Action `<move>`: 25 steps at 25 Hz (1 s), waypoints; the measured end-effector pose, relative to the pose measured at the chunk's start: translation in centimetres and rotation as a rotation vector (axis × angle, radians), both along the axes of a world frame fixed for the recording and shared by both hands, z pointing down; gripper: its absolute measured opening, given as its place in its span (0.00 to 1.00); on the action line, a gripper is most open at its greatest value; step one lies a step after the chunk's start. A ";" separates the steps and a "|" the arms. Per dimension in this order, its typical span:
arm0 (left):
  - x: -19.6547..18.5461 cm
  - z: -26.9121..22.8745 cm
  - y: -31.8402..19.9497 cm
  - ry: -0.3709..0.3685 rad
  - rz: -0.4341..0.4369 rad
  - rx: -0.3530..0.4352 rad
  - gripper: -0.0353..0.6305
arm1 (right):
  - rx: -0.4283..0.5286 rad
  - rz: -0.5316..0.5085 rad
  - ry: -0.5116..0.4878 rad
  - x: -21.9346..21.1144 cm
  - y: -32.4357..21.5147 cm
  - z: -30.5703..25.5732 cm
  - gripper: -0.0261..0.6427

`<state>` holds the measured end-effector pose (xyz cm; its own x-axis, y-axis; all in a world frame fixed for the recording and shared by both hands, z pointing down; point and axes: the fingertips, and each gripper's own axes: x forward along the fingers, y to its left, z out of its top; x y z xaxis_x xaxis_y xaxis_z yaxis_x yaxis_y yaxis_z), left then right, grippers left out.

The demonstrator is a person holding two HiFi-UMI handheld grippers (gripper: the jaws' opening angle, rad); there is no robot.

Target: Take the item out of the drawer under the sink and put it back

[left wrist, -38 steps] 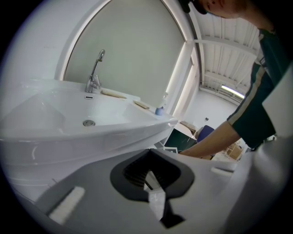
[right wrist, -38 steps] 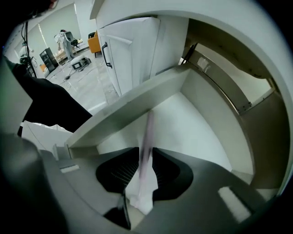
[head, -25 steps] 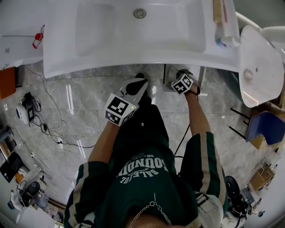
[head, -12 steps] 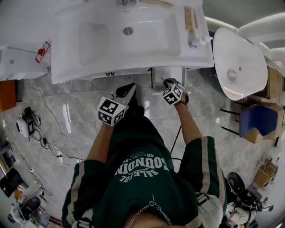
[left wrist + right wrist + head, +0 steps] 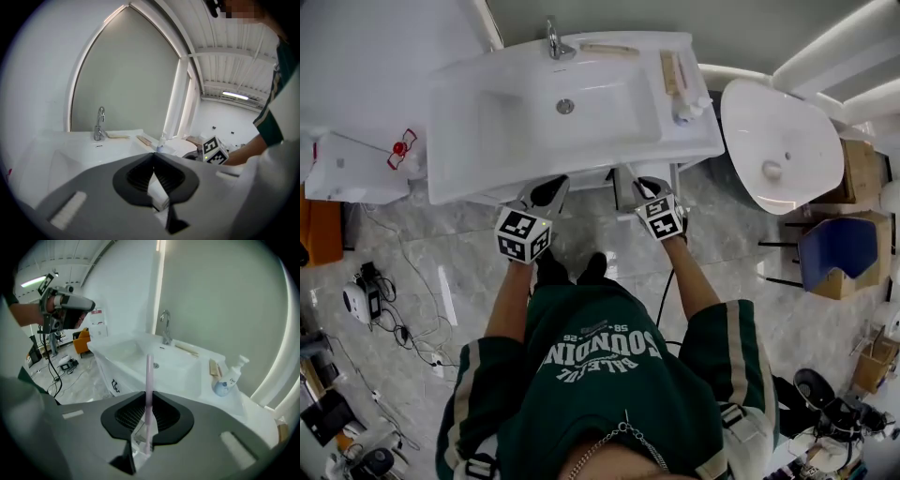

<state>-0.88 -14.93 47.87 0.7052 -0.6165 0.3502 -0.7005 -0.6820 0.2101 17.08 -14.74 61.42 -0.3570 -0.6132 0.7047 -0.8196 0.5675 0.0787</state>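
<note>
In the right gripper view, a thin pale pink stick (image 5: pixel 149 371) stands up between the jaws of my right gripper (image 5: pixel 149 395), which is shut on its lower end. In the head view that gripper (image 5: pixel 641 185) hovers at the front edge of the white sink counter (image 5: pixel 450 141), right of centre. My left gripper (image 5: pixel 551 189) is beside it at the same edge. Its jaws (image 5: pixel 153 156) are shut with nothing in them. The counter hides the drawer under the sink.
A faucet (image 5: pixel 553 37) and a soap bottle (image 5: pixel 226 380) stand on the counter. A white oval fixture (image 5: pixel 773 145) and a blue chair (image 5: pixel 839 248) are to the right. Cables and devices (image 5: pixel 375 300) lie on the floor to the left.
Both grippers have risen from below the counter to its front edge, the right one carrying the pink stick. The head view has pulled back as the person straightened up.
</note>
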 end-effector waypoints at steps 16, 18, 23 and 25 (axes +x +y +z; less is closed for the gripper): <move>-6.4 -8.1 -3.3 0.011 -0.079 0.192 0.13 | 0.437 0.104 -0.343 -3.1 -5.2 -23.2 0.11; -6.3 -8.3 -3.3 0.015 -0.087 0.194 0.13 | 0.449 0.088 -0.329 -3.0 -4.9 -23.6 0.11; -5.6 -7.9 -3.1 0.016 -0.087 0.184 0.13 | 0.463 0.070 -0.328 -2.7 -4.6 -23.8 0.11; -5.0 -8.0 -2.9 0.013 -0.077 0.183 0.13 | 0.462 0.075 -0.337 -2.4 -4.4 -23.9 0.11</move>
